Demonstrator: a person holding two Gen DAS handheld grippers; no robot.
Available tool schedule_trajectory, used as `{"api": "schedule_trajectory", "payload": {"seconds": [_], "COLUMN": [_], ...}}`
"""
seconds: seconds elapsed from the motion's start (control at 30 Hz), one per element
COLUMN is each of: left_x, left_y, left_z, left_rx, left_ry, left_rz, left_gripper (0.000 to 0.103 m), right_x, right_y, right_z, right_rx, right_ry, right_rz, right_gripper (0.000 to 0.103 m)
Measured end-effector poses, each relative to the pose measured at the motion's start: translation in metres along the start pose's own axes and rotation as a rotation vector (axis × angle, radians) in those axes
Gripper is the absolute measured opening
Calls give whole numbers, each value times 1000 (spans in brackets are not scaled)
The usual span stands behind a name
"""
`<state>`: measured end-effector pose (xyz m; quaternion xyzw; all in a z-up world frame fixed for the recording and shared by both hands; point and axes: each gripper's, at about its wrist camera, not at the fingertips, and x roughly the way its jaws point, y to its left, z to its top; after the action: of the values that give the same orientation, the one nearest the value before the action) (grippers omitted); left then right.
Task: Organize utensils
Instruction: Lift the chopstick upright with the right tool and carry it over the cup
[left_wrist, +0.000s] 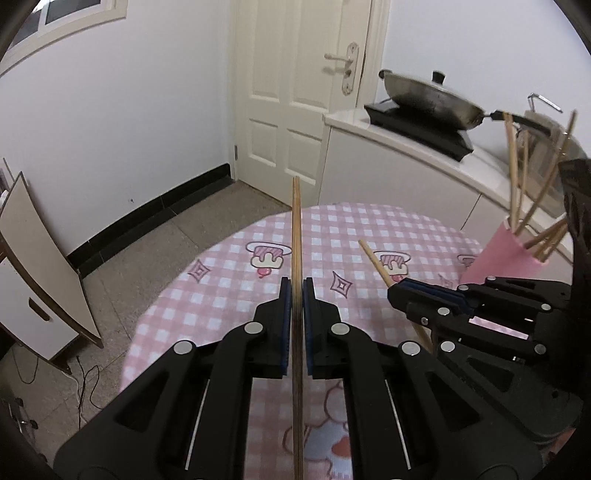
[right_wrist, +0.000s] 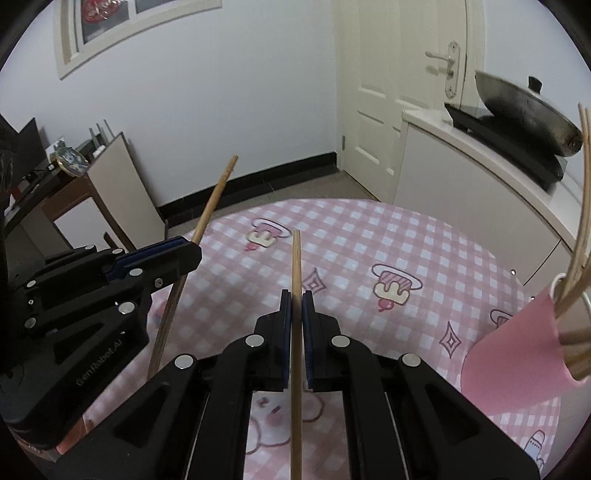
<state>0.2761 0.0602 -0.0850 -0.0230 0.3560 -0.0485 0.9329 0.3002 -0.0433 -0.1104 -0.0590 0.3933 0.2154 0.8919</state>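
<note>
**A:** Any readable text? I only spot "GenRobot.AI" embossed on the matte black plastic body of the left gripper (right_wrist: 192, 254), left side of the right wrist view.

**B:** Same, nothing else. The round table (left_wrist: 229, 295) fills the lower middle, covered in soft pink-and-white gingham with cartoon prints. A pink cup (left_wrist: 506, 254) at right holds a fan of thin wooden chopsticks (left_wrist: 513, 177).

**A:** Jaws?

**B:** Both clamped. The left gripper pinches one round wooden chopstick (left_wrist: 296, 236) between blue pads; the right gripper (right_wrist: 296, 299) squeezes the second chopstick (right_wrist: 296, 258) dead centre.
</note>
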Motion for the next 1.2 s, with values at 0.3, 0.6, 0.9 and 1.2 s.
{"api": "schedule_trajectory", "payload": {"seconds": [0.3, 0.6, 0.9, 1.2], "left_x": [-66, -113, -127, -125], "left_y": [3, -11, -32, -42], "left_z": [-3, 1, 1, -2], "left_rx": [-12, -4, 37, 51], "left_ry": [-77, -137, -145, -123], "left_rz": [-45, -123, -159, -179], "left_gripper": [6, 6, 6, 6], "right_x": [-54, -99, -120, -124], "right_y": [27, 24, 18, 4], "right_z": [1, 2, -5, -18], "right_rx": [-42, -30, -20, -4], "right_ry": [-106, -186, -229, -248], "right_rz": [51, 96, 108, 112], "right_gripper": [4, 4, 4, 4]}}
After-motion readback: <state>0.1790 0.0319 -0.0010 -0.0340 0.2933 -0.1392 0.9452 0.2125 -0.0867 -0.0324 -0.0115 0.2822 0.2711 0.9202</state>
